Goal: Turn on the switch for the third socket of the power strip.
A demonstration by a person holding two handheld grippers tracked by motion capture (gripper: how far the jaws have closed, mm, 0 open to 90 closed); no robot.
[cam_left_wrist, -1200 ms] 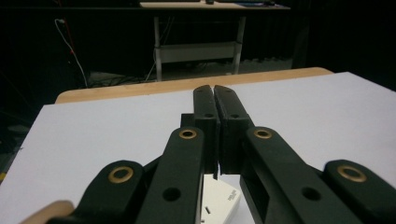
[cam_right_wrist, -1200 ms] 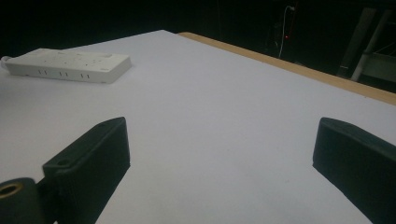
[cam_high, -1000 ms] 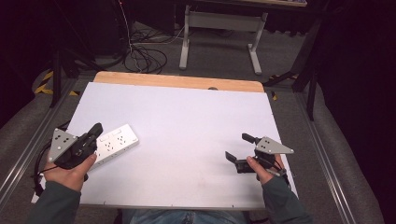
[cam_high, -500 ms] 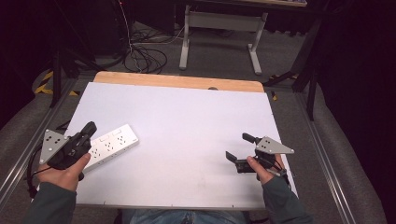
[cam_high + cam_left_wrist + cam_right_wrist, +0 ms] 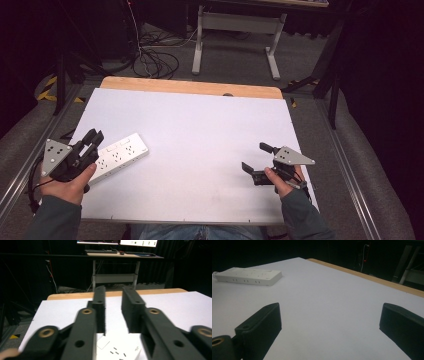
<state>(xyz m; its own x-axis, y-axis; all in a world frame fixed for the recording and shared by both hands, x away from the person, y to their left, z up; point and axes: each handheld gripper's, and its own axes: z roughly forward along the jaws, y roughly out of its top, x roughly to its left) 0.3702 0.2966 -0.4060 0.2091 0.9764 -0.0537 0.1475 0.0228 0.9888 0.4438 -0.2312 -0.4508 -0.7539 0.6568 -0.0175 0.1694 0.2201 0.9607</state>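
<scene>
White sheeting covers the table (image 5: 200, 130), and at the lower left of the high view the left hand (image 5: 67, 181) holds the left gripper (image 5: 93, 139) above the near end of a white power strip (image 5: 117, 155); its jaws stand narrowly parted with nothing between them. At the lower right, the right gripper (image 5: 257, 157) sits low over bare table, jaws spread wide and empty. Farther up, a wooden strip (image 5: 190, 87) edges the table. Beyond lie floor cables (image 5: 155, 60) and a desk frame (image 5: 235, 37).

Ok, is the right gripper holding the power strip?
No, the right gripper is open over bare table, while the power strip lies by the left gripper.
</scene>
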